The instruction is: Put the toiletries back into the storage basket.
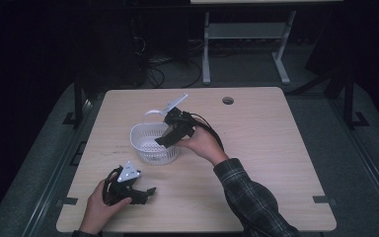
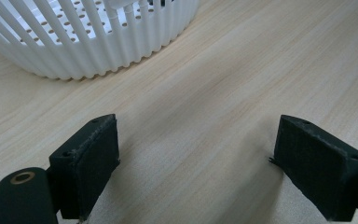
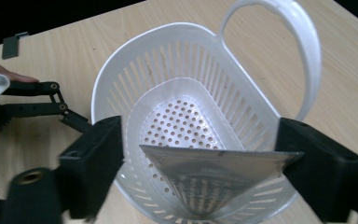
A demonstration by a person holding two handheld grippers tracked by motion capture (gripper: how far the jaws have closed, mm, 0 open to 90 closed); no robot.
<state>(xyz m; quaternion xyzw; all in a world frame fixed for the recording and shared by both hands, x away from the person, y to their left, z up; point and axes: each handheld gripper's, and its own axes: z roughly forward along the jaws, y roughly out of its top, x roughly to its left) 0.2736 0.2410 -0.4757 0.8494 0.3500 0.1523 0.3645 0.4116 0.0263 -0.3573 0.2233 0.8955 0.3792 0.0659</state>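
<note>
1. My left gripper (image 1: 145,193) sat low on the wooden table (image 1: 276,163) at the near left, jaws spread wide with bare tabletop between them.
2. The white slotted basket (image 1: 150,145) stood mid-table, just beyond that gripper; its handle (image 3: 303,60) was raised.
3. My right gripper (image 1: 164,141) hung over the basket's rim, tilted down into it. A silvery foil pouch (image 3: 214,179) lay between its jaws, right corner touching the right pad, left corner clear — no grip, jaws apart.

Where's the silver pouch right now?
In the right gripper view the silver pouch hangs between the right gripper jaws, just over the white basket; in the high view that spot is mid-table, ahead of the left gripper.
</note>
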